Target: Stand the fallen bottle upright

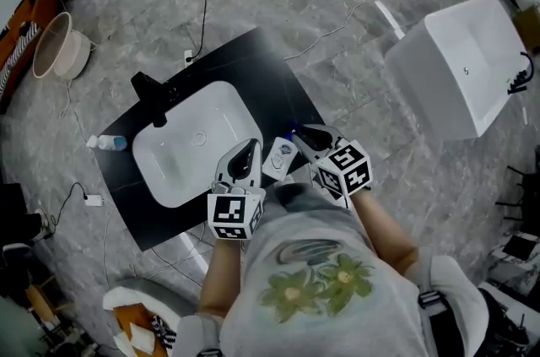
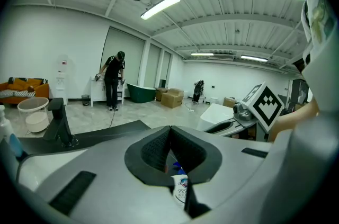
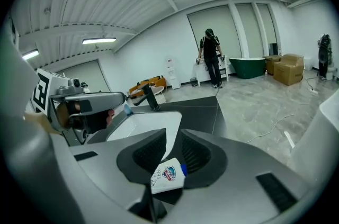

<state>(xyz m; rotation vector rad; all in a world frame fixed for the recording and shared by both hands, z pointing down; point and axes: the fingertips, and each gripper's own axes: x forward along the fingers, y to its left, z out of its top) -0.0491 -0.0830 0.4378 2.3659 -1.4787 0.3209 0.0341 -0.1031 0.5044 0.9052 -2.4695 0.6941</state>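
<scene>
Two grippers in play, both low over the same spot. The left gripper (image 1: 250,148) has its jaws clenched tip to tip with nothing between them in its own view; the bottle shows only below and past them. The right gripper (image 1: 304,132) has its jaws a narrow gap apart, pads not pressing on anything; the bottle lies tilted under that gap, not clamped.

The bottle (image 1: 280,158), white with a blue cap and a printed label, is on its side between the two grippers, on the near right part of the black counter (image 1: 253,60), just beside the white sink (image 1: 224,106). The cap end points away from the person, toward the right gripper's tips. Can't tell whether either gripper touches it.

Further out: the black faucet (image 1: 152,94) at the far side of the sink, and a grey marble-look floor with cables around the counter.

Progress: none of the actual job looks done. The bottle is still fallen and no grip is on it; only the approach is in place. Left to do, as I judge it: get the jaws round the body, tip it up onto its base on the counter, let go.
</scene>
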